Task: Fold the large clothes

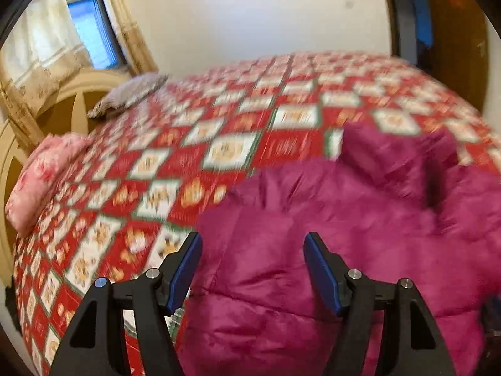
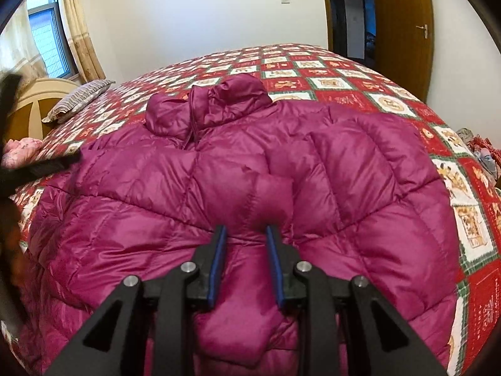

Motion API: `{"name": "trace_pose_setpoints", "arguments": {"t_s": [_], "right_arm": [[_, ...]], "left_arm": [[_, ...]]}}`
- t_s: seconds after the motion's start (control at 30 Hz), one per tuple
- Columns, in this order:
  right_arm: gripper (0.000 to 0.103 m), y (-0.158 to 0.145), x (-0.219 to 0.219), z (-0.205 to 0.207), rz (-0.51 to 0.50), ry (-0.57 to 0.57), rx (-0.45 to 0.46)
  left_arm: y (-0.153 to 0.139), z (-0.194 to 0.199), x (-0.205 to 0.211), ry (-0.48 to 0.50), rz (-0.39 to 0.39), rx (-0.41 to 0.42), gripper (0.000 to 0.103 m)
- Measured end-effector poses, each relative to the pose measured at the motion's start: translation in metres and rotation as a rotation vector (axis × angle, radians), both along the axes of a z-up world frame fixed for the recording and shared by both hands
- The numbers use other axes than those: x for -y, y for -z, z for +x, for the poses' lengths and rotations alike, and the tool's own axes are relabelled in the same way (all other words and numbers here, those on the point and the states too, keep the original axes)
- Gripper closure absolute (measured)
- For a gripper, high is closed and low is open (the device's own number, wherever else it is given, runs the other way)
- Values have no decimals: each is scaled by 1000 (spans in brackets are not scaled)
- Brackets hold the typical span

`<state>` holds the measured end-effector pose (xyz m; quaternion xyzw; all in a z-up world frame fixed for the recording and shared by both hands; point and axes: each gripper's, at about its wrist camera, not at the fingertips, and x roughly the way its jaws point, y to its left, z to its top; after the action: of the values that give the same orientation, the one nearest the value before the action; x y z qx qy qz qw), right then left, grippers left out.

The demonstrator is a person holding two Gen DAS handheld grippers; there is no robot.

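A large magenta quilted down jacket (image 2: 219, 172) lies spread on the bed, collar (image 2: 216, 103) at the far end. My right gripper (image 2: 245, 230) is shut on a sleeve cuff (image 2: 250, 300) of the jacket, which runs between its blue pads and lies over the jacket's body. My left gripper (image 1: 252, 239) is open and empty, hovering above the jacket's left edge (image 1: 313, 235); this view is motion-blurred. The left gripper also shows as a dark blur at the left edge of the right wrist view (image 2: 47, 164).
The bed has a red, white and green patterned quilt (image 2: 328, 78). A striped pillow (image 2: 78, 97) and a pink pillow (image 1: 40, 178) lie by the cream headboard (image 1: 15, 163). A window with curtains (image 2: 47, 37) is left; a wooden door (image 2: 404, 31) is right.
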<state>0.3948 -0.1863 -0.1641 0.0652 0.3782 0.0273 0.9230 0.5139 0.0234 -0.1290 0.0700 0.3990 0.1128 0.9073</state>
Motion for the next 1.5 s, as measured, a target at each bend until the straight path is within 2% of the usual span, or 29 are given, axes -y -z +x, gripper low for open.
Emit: {"name": "trace_pose_setpoints", "arguments": {"t_s": [0.07,0.13,0.2,0.23,0.33,0.47,0.57,0.63,0.73,0.83,0.93,1.17,1.33,1.37,1.4,1.43,1.5], "right_arm": [[75,0,1,0,10,-3,2],[74,1,2,0,20,-9,4],[74,1,2,0,21,-11,3],[74,1,2,0,21,-11,3],[74,0,1,1,7,-9,-3],[73,-15,-10,4,-73,-6,-41],[71,-42,-16,7,-57,-6,26],[70,-48,-22,17,-60,-17,28],[71,-36,-27,40,-71,-36,-15],[74,-9,-22,53,-120,-7,-40],[74,1,-9,51,-59,7,-25],[72,0,-13,50,-76,3,-23],[72,-2,-13,52,-71,0,-48],[70,-5,-12,54,-57,0,-63],[65,-10,-8,56,-16,8,-77],[57,-14,-3,60,33,24,-85],[52,-26,10,72,148,87,-104]], "left_arm": [[24,-4,-13,-20,-37,-7,33],[32,-8,-25,-28,-109,8,28],[37,-4,-37,-82,-147,-16,13],[39,-3,-40,-93,-158,-25,12],[40,-3,-37,-98,-137,-24,11],[39,-5,-32,-103,-94,-12,10],[40,-6,-28,-104,-75,-7,10],[40,-7,-27,-105,-64,-5,10],[40,-6,-28,-105,-58,-5,10],[40,-6,-29,-104,-73,-5,10],[40,-6,-29,-103,-80,-4,10],[40,-6,-30,-104,-86,-3,10],[39,-7,-35,-100,-132,2,10],[39,-8,-37,-97,-152,4,10],[39,-8,-39,-96,-170,6,10],[39,-8,-40,-96,-184,7,10],[39,-9,-42,-97,-194,11,10]]}}
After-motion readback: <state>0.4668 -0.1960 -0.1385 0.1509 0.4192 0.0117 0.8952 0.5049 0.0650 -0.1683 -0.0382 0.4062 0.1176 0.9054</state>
